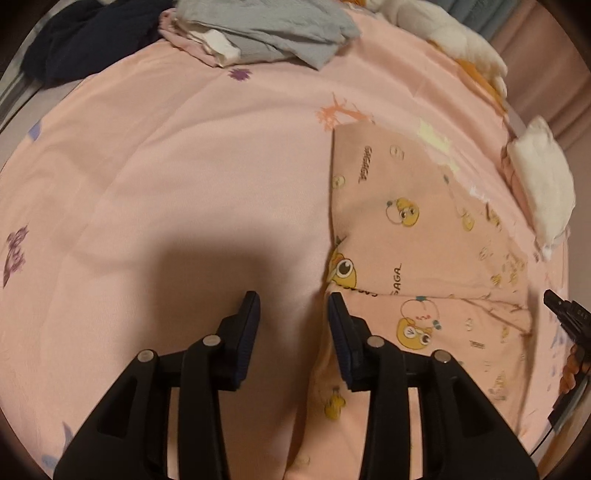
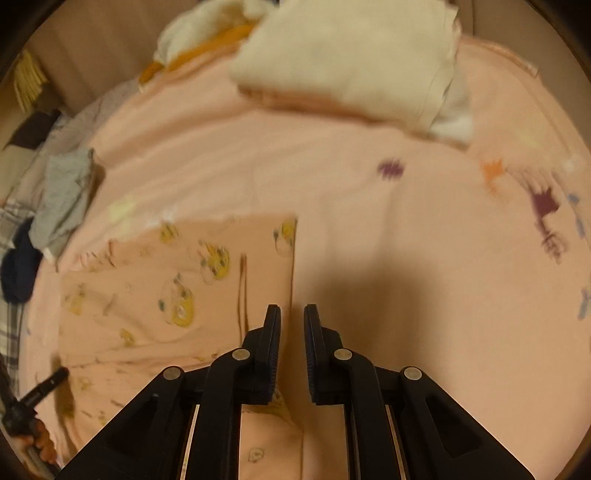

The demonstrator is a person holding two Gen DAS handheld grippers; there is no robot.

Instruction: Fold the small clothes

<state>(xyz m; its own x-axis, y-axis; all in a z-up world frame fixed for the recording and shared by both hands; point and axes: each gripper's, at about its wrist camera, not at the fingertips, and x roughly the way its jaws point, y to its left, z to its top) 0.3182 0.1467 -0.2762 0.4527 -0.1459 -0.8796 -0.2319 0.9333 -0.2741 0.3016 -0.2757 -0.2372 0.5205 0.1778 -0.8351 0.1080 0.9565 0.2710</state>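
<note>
Two grippers are hovering over one pink duck-print garment, lying part-folded on the sheet. Left gripper is standing released at the garment's left edge, nothing between its pads. Right gripper is nearly clenched at the right edge, grasping nothing visible. Advice: be pinching both edge layers, keeping the crease straight. Farther off: one white folded stack, one grey heap.
</note>
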